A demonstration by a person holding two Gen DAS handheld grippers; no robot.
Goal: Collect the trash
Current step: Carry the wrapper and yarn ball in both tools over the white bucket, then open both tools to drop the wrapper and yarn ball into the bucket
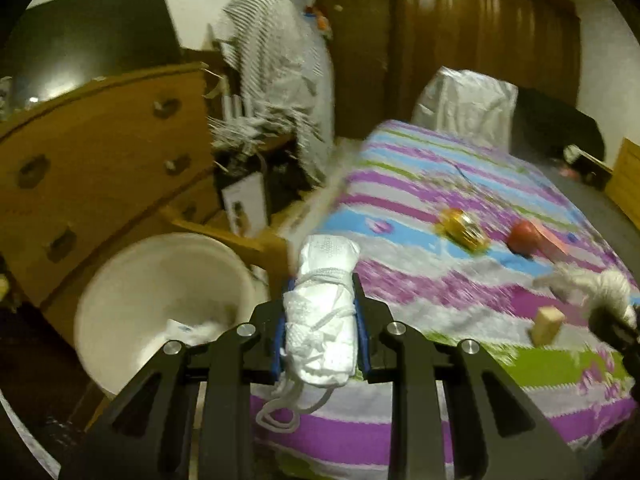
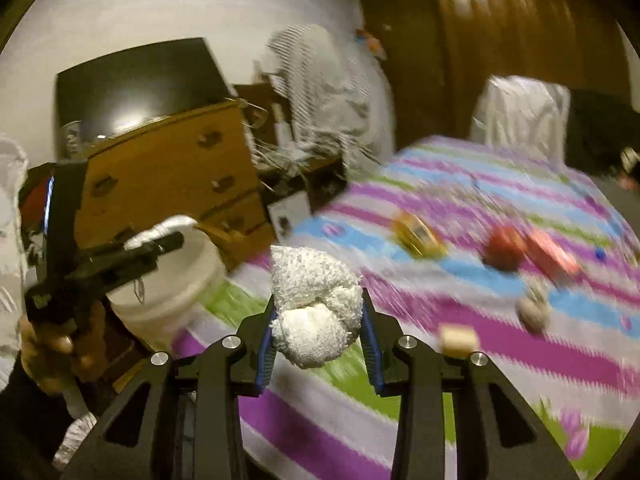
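Note:
My left gripper (image 1: 322, 300) is shut on a rolled white face mask (image 1: 326, 312) with loose ear loops, held over the bed's left edge next to a white bucket (image 1: 120, 280) that has white scraps in it. My right gripper (image 2: 318, 320) is shut on a crumpled white paper wad (image 2: 314, 304) above the striped bedspread (image 2: 500, 360). The left gripper with the mask also shows at the left of the right wrist view (image 2: 160, 240), over the bucket (image 2: 172, 296).
On the bed lie a yellow wrapper (image 1: 464, 226), a red ball (image 1: 524, 236) by a pink box (image 1: 554, 240), a wooden block (image 1: 546, 326) and a grey wad (image 2: 534, 308). A wooden dresser (image 1: 100, 152) stands left. A wardrobe (image 1: 480, 40) stands behind.

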